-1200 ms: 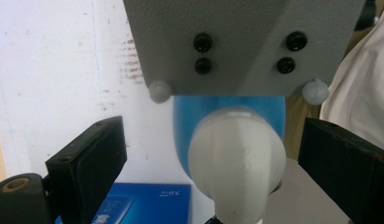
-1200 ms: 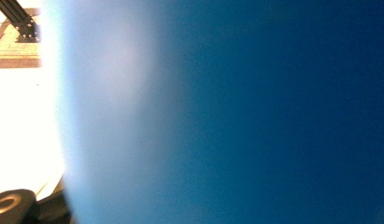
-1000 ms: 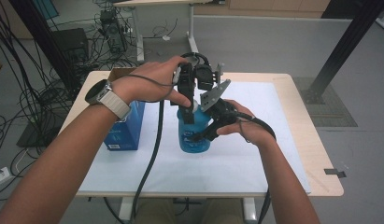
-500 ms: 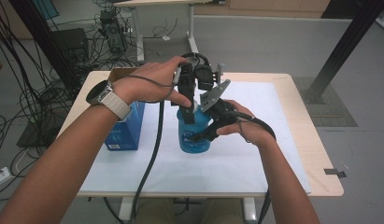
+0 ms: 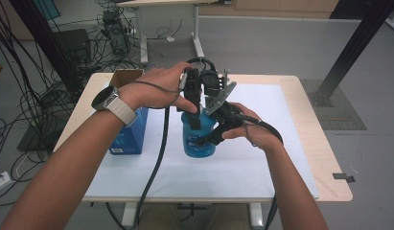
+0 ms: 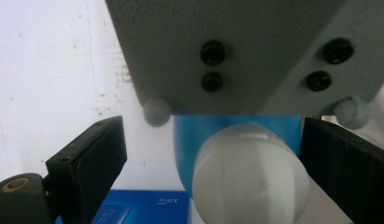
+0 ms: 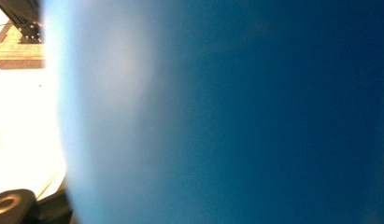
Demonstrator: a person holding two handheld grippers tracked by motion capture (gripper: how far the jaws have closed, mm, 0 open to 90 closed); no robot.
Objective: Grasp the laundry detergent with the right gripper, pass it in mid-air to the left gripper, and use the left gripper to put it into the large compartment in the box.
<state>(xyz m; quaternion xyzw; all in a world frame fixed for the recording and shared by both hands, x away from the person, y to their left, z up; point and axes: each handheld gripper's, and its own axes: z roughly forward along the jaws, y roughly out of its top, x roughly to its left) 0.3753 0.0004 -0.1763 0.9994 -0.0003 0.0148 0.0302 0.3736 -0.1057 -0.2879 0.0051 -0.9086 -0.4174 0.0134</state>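
One blue bottle (image 5: 198, 139), one blue box (image 5: 130, 134), two grippers.
The bottle stood mid-table on the white mat (image 5: 290, 143); the right gripper (image 5: 209, 139) was clamped on its body, the left gripper (image 6: 213, 163) hung jaws apart around its white cap (image 6: 250, 177); the box stood near the left edge.

The high view is looking forward and down over the table (image 5: 290, 158), taking in the blue bottle (image 5: 198, 141) mid-frame. The left gripper view is peering straight down at the bottle's white cap (image 6: 248, 175), very close. The right gripper view is pressing against the same bottle's side, blurred.
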